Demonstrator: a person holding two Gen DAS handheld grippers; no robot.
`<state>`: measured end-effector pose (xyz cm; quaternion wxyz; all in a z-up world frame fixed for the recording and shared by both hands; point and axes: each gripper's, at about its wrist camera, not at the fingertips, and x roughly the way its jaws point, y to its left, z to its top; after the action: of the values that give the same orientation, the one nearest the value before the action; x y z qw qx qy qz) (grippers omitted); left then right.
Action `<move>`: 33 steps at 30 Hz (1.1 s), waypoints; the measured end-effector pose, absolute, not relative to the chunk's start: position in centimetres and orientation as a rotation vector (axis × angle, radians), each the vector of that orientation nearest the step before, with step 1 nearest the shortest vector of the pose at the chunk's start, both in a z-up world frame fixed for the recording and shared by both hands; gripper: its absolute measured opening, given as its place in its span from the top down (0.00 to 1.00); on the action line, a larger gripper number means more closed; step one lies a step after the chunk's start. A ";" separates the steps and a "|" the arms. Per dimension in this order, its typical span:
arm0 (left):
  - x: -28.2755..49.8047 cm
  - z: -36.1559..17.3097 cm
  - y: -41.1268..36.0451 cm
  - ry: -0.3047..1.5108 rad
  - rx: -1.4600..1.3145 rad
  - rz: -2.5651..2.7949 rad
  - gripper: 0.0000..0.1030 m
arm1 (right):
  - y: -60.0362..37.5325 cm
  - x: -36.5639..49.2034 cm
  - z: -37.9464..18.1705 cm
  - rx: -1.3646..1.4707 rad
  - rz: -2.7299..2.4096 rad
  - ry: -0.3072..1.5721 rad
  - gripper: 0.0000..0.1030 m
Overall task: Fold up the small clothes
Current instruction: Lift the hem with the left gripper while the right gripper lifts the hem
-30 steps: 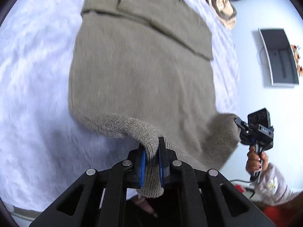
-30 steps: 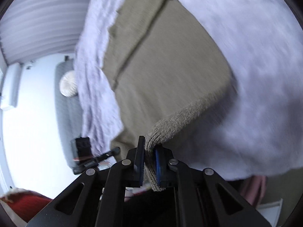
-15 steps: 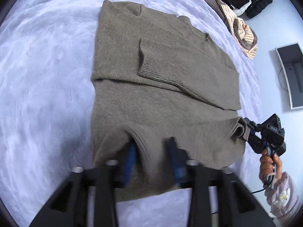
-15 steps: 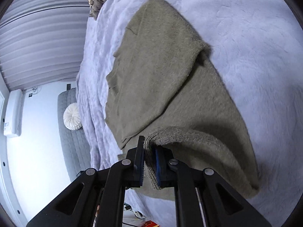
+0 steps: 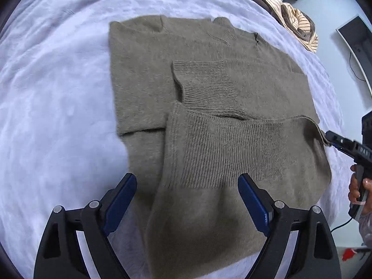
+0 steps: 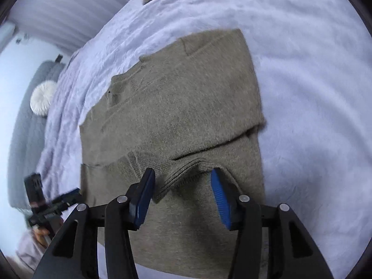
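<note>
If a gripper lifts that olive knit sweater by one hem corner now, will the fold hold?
Probably not. The sweater is a soft knit lying limp on the blanket, so it would likely sag and unfold. Its folded-over ribbed hem lies loose, so it may slide. It looks thick, so moderately heavy.

Both wrist cameras look steeply down along their own tongs at the bed (image 5: 58, 93), close above the near end of the sweater (image 5: 209, 116). The left view sits at its left side, the right view at its right; they share the sweater (each also catches the other tool).
</note>
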<state>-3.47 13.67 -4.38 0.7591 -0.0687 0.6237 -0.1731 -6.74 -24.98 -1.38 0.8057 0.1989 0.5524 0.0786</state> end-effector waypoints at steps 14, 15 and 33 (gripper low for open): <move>-2.3 -4.9 13.0 1.382 -0.160 -0.431 0.14 | -25.1 -8.5 1.0 0.147 0.140 1.171 0.47; -2.2 -5.0 12.8 1.384 -0.160 -0.432 0.14 | -24.8 -8.3 0.9 0.128 0.144 1.179 0.47; -3.9 0.8 12.0 1.216 -0.065 -0.437 0.93 | -20.0 -5.5 1.9 -0.032 0.178 1.097 0.94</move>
<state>-3.85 11.95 0.84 0.7979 -0.0301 0.5667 -0.2035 -5.50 -19.99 1.94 0.8495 -0.0151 0.5205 0.0847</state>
